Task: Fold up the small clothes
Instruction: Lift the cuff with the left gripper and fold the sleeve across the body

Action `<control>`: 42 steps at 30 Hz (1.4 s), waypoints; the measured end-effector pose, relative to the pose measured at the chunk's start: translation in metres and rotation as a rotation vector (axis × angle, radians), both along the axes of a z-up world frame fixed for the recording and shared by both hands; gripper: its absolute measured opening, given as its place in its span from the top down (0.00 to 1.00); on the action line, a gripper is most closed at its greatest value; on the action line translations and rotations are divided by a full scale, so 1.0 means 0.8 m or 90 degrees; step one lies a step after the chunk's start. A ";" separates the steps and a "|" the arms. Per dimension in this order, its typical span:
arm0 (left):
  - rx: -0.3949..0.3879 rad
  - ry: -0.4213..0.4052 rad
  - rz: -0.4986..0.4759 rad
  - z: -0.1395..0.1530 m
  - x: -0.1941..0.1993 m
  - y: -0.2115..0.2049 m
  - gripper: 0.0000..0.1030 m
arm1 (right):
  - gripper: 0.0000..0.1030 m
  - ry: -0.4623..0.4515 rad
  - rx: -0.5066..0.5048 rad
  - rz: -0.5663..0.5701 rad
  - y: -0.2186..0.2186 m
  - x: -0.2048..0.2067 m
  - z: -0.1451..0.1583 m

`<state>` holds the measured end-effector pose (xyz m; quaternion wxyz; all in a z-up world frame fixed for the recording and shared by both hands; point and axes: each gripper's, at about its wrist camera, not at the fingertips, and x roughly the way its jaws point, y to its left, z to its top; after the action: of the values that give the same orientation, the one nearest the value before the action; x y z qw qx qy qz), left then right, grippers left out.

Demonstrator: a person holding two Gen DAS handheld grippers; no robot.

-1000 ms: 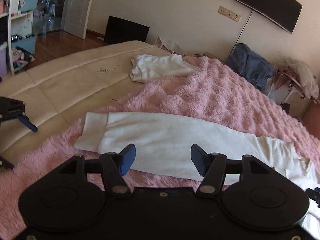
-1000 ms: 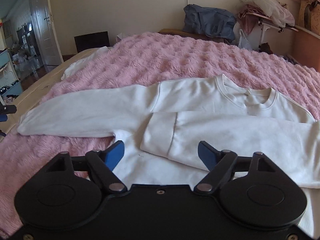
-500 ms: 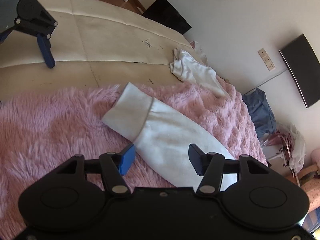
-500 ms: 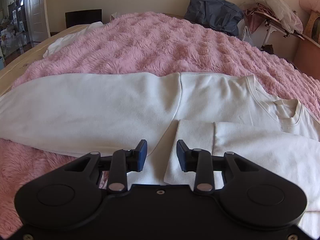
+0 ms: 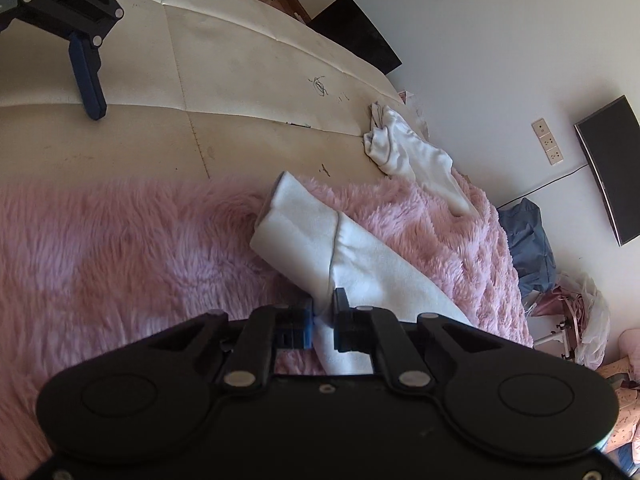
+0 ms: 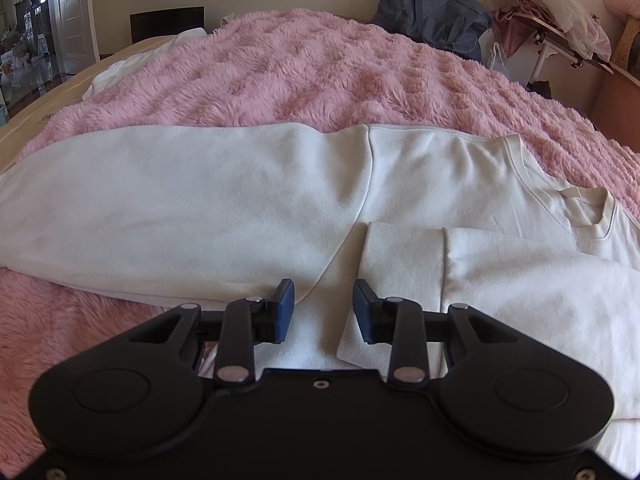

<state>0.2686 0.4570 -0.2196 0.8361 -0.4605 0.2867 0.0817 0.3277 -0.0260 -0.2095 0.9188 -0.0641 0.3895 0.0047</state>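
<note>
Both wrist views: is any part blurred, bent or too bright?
Left wrist view: tilted, the wall television bows from fisheye; the pink blanket looks smeared. Right wrist view: sharp on the white sweatshirt; edges curve, the doorway is bright.

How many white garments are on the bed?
2: a sweatshirt spread on the pink blanket, its sleeve pinched by the left gripper; a crumpled garment at the blanket's far edge.

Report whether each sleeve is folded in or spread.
One sleeve is folded across the chest; the other sleeve lies spread, its cuff pinched by the left gripper.
</note>
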 end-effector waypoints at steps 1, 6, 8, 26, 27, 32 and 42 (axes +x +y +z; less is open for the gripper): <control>0.004 -0.007 0.002 0.002 -0.003 -0.001 0.94 | 0.67 0.001 -0.001 0.000 0.000 -0.001 -0.001; 0.038 -0.066 -0.011 0.036 -0.013 -0.011 0.94 | 0.67 0.006 0.000 -0.006 -0.003 -0.010 -0.003; 0.045 -0.105 -0.028 0.063 -0.011 -0.021 0.94 | 0.67 0.004 0.011 -0.012 -0.009 -0.015 0.000; -0.005 -0.320 -0.281 0.226 0.050 -0.302 0.95 | 0.66 -0.006 0.051 -0.121 -0.172 -0.098 0.025; -0.010 -0.321 -0.299 0.226 0.053 -0.326 0.95 | 0.66 -0.010 0.051 -0.128 -0.185 -0.103 0.027; -0.026 -0.313 -0.369 0.218 0.059 -0.438 0.95 | 0.66 -0.022 0.064 -0.163 -0.243 -0.135 0.038; -0.068 -0.289 -0.498 0.162 0.039 -0.658 0.94 | 0.65 -0.026 0.102 -0.225 -0.361 -0.194 0.037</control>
<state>0.3000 -0.0695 -0.0902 0.8211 -0.3662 0.2523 -0.3579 0.1723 -0.3146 -0.1800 0.9151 0.0787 0.3744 -0.1271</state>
